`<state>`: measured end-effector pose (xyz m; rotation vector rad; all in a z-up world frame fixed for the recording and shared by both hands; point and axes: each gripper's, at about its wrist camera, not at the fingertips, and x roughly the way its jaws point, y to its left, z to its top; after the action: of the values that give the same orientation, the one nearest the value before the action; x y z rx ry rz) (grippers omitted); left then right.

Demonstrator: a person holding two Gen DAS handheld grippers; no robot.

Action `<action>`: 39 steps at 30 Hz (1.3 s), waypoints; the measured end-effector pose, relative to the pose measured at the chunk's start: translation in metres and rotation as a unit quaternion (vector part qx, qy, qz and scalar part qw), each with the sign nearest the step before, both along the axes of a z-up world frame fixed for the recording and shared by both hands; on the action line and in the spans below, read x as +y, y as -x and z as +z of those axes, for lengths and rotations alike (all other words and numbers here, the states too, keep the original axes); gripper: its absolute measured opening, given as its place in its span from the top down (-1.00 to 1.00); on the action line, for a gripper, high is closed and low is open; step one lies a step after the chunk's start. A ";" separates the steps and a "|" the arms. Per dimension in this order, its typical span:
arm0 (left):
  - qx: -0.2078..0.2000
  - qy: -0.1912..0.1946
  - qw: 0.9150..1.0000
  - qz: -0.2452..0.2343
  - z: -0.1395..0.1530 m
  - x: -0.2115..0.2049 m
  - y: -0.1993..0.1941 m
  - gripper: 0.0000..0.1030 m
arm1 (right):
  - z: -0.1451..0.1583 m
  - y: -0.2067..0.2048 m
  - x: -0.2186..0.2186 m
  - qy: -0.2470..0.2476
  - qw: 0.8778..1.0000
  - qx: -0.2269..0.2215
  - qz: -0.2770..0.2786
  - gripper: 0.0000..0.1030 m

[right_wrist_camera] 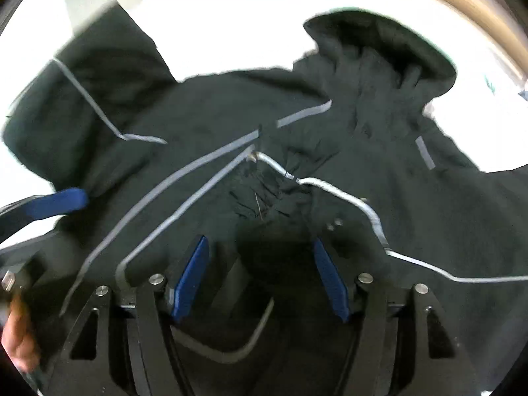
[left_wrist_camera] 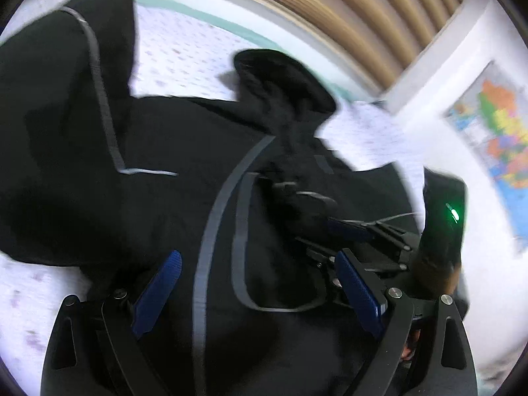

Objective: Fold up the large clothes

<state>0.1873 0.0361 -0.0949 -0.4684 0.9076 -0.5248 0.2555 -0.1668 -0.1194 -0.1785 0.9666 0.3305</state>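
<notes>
A large black jacket (left_wrist_camera: 165, 214) with grey reflective stripes lies spread on the bed, its hood (left_wrist_camera: 287, 76) toward the headboard. My left gripper (left_wrist_camera: 259, 257) hovers open just above the jacket's middle, its blue pads wide apart on either side of two grey stripes. In the right wrist view the same jacket (right_wrist_camera: 214, 109) fills the frame, with its hood (right_wrist_camera: 379, 43) at the upper right. My right gripper (right_wrist_camera: 260, 242) is open above a bunched, wrinkled patch of cloth, and the pads do not press on it. One of the left gripper's fingers (right_wrist_camera: 62, 204) shows at the left edge.
The bed sheet (left_wrist_camera: 184, 52) is white with small purple marks. A slatted wooden headboard (left_wrist_camera: 330, 10) runs behind it, and a coloured map (left_wrist_camera: 495, 132) hangs on the white wall at right. A person's hand (right_wrist_camera: 16, 340) shows at the lower left of the right wrist view.
</notes>
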 end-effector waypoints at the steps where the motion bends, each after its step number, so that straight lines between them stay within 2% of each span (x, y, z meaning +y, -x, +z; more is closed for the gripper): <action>1: 0.005 0.030 0.999 -0.016 0.003 -0.001 -0.003 -0.83 | 0.011 0.009 -0.005 -0.002 1.000 -0.018 -0.001 -0.32; 3: 0.017 0.065 0.997 -0.030 0.008 -0.003 -0.012 -0.83 | 0.034 0.029 -0.024 -0.005 0.998 -0.056 -0.020 -0.32; 5: 0.024 0.060 0.997 -0.029 0.014 -0.013 -0.027 -0.83 | 0.051 0.044 -0.048 -0.016 0.995 -0.081 -0.051 -0.32; 7: 0.030 0.016 0.999 -0.027 0.014 -0.031 -0.046 -0.83 | 0.063 0.059 -0.073 -0.031 0.991 -0.103 -0.084 -0.32; 9: 0.045 -0.010 0.998 -0.036 0.007 -0.053 -0.064 -0.83 | 0.066 0.068 -0.095 -0.034 0.987 -0.116 -0.108 -0.32; 11: 0.061 -0.027 0.997 -0.049 -0.004 -0.072 -0.079 -0.83 | 0.065 0.074 -0.111 -0.027 0.984 -0.116 -0.131 -0.32; 14: 0.089 -0.072 0.992 -0.048 -0.032 -0.102 -0.104 -0.76 | 0.060 0.081 -0.132 -0.023 0.983 -0.104 -0.150 -0.32; 15: 0.099 -0.075 0.991 -0.047 -0.040 -0.107 -0.110 -0.47 | 0.058 0.085 -0.136 -0.017 0.983 -0.102 -0.154 -0.32; 16: 0.103 -0.080 0.991 -0.040 -0.045 -0.110 -0.114 -0.01 | 0.056 0.087 -0.139 -0.007 0.982 -0.101 -0.159 -0.32; 17: 0.100 -0.083 0.991 -0.037 -0.047 -0.111 -0.116 0.22 | 0.056 0.092 -0.144 0.002 0.981 -0.102 -0.163 -0.32; 18: 0.090 -0.081 0.992 -0.034 -0.044 -0.112 -0.115 0.52 | 0.056 0.096 -0.148 0.016 0.980 -0.105 -0.167 -0.32; 19: 0.077 -0.088 0.993 -0.025 -0.037 -0.111 -0.113 0.56 | 0.057 0.098 -0.152 0.026 0.979 -0.107 -0.172 -0.32; 21: 0.043 -0.107 0.993 0.002 -0.016 -0.104 -0.103 0.57 | 0.062 0.100 -0.163 0.042 0.975 -0.110 -0.189 -0.32; 23: 0.007 -0.116 0.993 0.026 0.008 -0.089 -0.091 0.58 | 0.069 0.097 -0.179 0.034 0.971 -0.107 -0.209 -0.32; 25: -0.028 -0.146 0.986 0.071 0.031 -0.062 -0.076 0.58 | 0.073 0.091 -0.194 0.013 0.969 -0.095 -0.229 -0.32; 26: -0.034 -0.170 0.980 0.096 0.038 -0.047 -0.071 0.58 | 0.072 0.084 -0.202 0.005 0.967 -0.077 -0.244 -0.32; 27: -0.026 -0.184 0.976 0.110 0.039 -0.035 -0.068 0.57 | 0.065 0.070 -0.211 -0.015 0.964 -0.033 -0.262 -0.32; 30: 0.031 -0.209 0.973 0.095 0.014 -0.012 -0.070 0.55 | 0.042 0.040 -0.213 -0.099 0.965 0.032 -0.240 -0.32; 31: 0.043 -0.224 0.969 0.091 0.003 -0.011 -0.070 0.52 | 0.035 0.033 -0.207 -0.100 0.966 0.040 -0.234 -0.32; 33: 0.054 -0.267 0.959 0.079 -0.020 -0.018 -0.069 0.45 | 0.008 0.015 -0.183 -0.060 0.972 0.057 -0.221 -0.32; 35: 0.029 -0.302 0.950 0.070 -0.034 -0.025 -0.064 0.39 | -0.017 0.004 -0.167 -0.018 0.974 0.069 -0.214 -0.36; 36: 0.017 -0.304 0.950 0.067 -0.035 -0.024 -0.060 0.35 | -0.036 0.000 -0.159 0.007 0.972 0.079 -0.222 -0.37; 38: 0.010 -0.300 0.952 0.063 -0.029 -0.026 -0.057 0.27 | -0.040 0.003 -0.158 0.012 0.969 0.072 -0.235 -0.37; 39: 0.008 -0.294 0.954 0.064 -0.024 -0.023 -0.056 0.25 | -0.036 0.003 -0.159 0.011 0.967 0.083 -0.240 -0.37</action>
<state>0.2431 0.0132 -0.1193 0.0130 0.9900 -0.1137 0.2530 -0.3261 -0.1558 0.0664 1.1442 -0.1130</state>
